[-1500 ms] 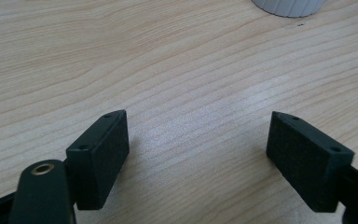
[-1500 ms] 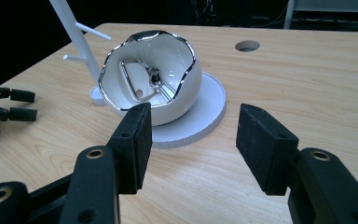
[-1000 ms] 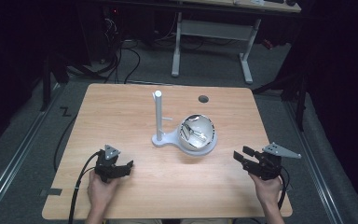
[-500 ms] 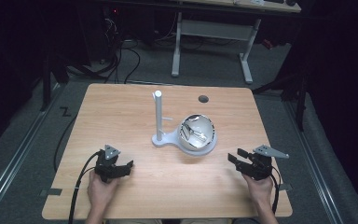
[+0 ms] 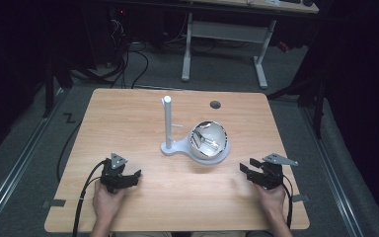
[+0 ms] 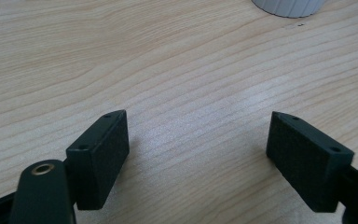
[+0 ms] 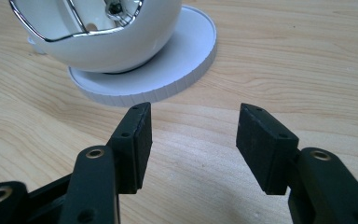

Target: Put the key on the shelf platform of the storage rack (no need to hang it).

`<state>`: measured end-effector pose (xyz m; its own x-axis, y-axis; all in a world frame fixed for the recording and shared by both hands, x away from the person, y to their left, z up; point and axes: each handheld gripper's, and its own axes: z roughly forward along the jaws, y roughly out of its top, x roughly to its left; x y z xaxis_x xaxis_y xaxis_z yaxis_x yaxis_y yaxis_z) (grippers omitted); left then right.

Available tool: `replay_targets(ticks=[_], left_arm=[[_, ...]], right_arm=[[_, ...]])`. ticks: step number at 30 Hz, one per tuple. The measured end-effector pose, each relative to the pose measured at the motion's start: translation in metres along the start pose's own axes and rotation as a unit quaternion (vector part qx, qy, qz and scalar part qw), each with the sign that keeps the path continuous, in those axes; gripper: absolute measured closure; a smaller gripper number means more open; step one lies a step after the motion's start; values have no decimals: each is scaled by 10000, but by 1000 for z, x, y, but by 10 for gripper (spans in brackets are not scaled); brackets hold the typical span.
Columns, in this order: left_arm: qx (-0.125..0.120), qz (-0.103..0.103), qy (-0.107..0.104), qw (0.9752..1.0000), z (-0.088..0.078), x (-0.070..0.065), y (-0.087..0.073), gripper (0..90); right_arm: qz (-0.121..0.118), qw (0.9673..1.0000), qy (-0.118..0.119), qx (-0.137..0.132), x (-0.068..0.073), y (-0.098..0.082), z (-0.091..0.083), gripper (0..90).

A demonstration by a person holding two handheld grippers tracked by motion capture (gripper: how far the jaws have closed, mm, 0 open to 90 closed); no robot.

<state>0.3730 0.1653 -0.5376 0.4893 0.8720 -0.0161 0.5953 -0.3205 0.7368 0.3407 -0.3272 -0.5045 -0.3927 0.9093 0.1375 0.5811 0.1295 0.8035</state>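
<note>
The lamp [image 5: 208, 142] stands at the middle of the desk [image 5: 128, 118], untouched. Both the left tool [image 5: 128, 178] and right tool [image 5: 250, 173] have jaws apart, empty. The right tool should approach slowly and grip the rim squarely.

The light wooden table [image 5: 128, 123] is viewed from above its near edge; both gripper views sit low and close, the right sharing the round white ribbed base [image 7: 186, 51] [image 5: 222, 150].
</note>
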Motion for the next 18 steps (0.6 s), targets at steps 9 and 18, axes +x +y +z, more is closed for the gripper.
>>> replay_targets(ticks=[9, 18], left_arm=[[0, -1, 0, 10000, 0, 0, 0, 214], [2, -2, 3, 10000, 0, 0, 0, 214]], right_arm=[[-144, 9993, -260, 218, -1, -3, 13, 457], [-187, 9983, -415, 359, -2, -6, 16, 458]])
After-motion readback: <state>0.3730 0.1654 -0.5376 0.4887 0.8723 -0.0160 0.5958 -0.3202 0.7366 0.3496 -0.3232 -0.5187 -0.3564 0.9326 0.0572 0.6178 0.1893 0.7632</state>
